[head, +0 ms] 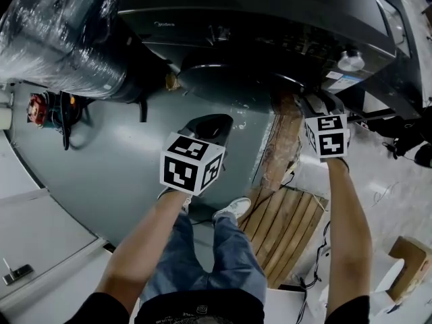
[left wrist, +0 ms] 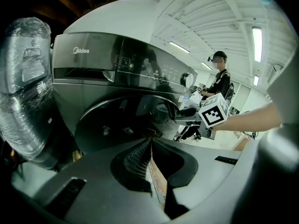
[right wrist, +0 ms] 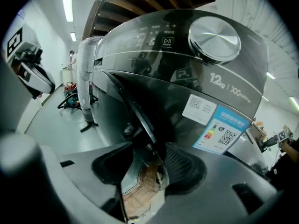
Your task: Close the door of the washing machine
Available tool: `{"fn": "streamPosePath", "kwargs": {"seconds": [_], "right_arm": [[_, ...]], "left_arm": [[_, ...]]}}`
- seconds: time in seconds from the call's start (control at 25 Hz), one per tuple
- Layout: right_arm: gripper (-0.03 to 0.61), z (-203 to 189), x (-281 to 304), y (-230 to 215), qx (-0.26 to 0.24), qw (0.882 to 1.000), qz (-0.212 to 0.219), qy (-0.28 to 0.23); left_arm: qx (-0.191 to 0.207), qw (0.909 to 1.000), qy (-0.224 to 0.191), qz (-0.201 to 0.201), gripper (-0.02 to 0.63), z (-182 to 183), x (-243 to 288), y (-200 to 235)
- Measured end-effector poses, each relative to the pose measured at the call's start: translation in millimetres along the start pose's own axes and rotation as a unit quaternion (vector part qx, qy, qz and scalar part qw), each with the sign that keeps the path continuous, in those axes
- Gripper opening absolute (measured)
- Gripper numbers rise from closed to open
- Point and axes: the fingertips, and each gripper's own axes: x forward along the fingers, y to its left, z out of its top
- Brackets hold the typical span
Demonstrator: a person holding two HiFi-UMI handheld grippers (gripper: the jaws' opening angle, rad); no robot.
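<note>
Head view: the washing machine (head: 270,19) stands at the top of the frame, and its door (head: 226,78) hangs ajar off the front. The left gripper (head: 210,123) hovers short of the door, while the right gripper (head: 317,103) is at the door's free side. Left gripper view: the fingertips meet with nothing between them, and the round dark door (left wrist: 112,125) lies ahead, not touched. Right gripper view: the fingers stand wide apart. The door's edge (right wrist: 133,106) runs down to the gap between them, with no pad seen pressing on it. Assessment: the door is rigid and probably fairly heavy, glass in a frame. It should swing freely on its hinge until the latch resists. The glossy face looks slippery and the glass is best left alone. No clamp is needed; a flat push on the rim at the free side, opposite the hinge, should serve, finished firmly to catch the latch.
</note>
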Motion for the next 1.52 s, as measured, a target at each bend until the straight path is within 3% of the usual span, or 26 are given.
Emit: {"fn": "streamPosePath", "kwargs": {"seconds": [0.76, 1.12, 1.52], "right_arm": [[0.192, 2.4, 0.6, -0.9, -0.038, 0.998, -0.039, 0.018], [0.193, 4.8, 9.3, -4.0, -0.06, 0.998, -0.011, 0.034], [0.195, 2.7, 5.7, -6.3, -0.048, 0.997, -0.012, 0.059]], "left_arm": [[0.001, 1.0, 0.003, -0.008, 0.029, 10.3, 19.6, 3.7], [0.003, 0.9999, -0.004, -0.01, 0.029, 18.3, 28.8, 4.2], [-0.007, 0.9998, -0.018, 0.0, 0.029, 33.2, 7.0, 5.3]]}}
